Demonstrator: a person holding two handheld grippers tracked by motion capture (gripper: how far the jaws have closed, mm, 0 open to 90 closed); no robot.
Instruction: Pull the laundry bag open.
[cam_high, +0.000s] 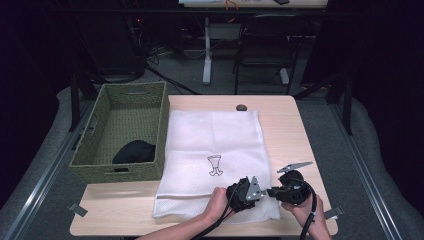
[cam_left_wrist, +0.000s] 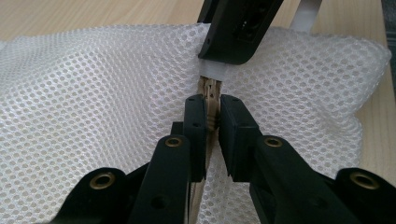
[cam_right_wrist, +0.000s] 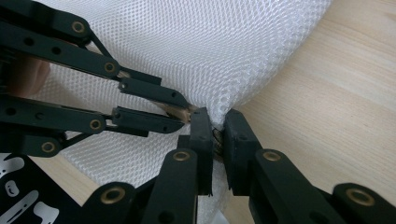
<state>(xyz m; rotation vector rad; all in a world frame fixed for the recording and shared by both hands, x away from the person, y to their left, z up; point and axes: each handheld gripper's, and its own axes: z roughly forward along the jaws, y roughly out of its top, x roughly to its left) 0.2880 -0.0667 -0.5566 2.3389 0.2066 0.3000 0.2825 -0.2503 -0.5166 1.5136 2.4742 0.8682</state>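
Jaws of the left gripper (cam_left_wrist: 212, 126) pinch a tan, ridged strip at the edge of the white mesh bag (cam_left_wrist: 93, 107), pads nearly meeting on it; at twelve o'clock from them in the left gripper view the right gripper (cam_left_wrist: 236, 32) comes down on the same seam, a white tab just under its tips; in the right gripper view the right gripper (cam_right_wrist: 217, 135) is pressed together on a bunched fold of the mesh bag (cam_right_wrist: 210, 51), with the left gripper (cam_right_wrist: 180, 109) reaching in from nine o'clock, its tips touching the same tan strip just beside; seen from above, the left gripper (cam_high: 250, 191) and right gripper (cam_high: 274, 191) meet tip to tip at the bag's (cam_high: 215, 135) five o'clock corner, a hand (cam_high: 216, 202) behind the left one and another hand (cam_high: 310, 220) behind the right; the bag lies flat on the wooden table (cam_high: 290, 130), a small black outline drawing (cam_high: 215, 165) on it; at nine o'clock from the bag stands a green woven basket (cam_high: 125, 100) holding a dark cloth (cam_high: 134, 151); at the table's twelve o'clock edge sits a small dark object (cam_high: 241, 107).
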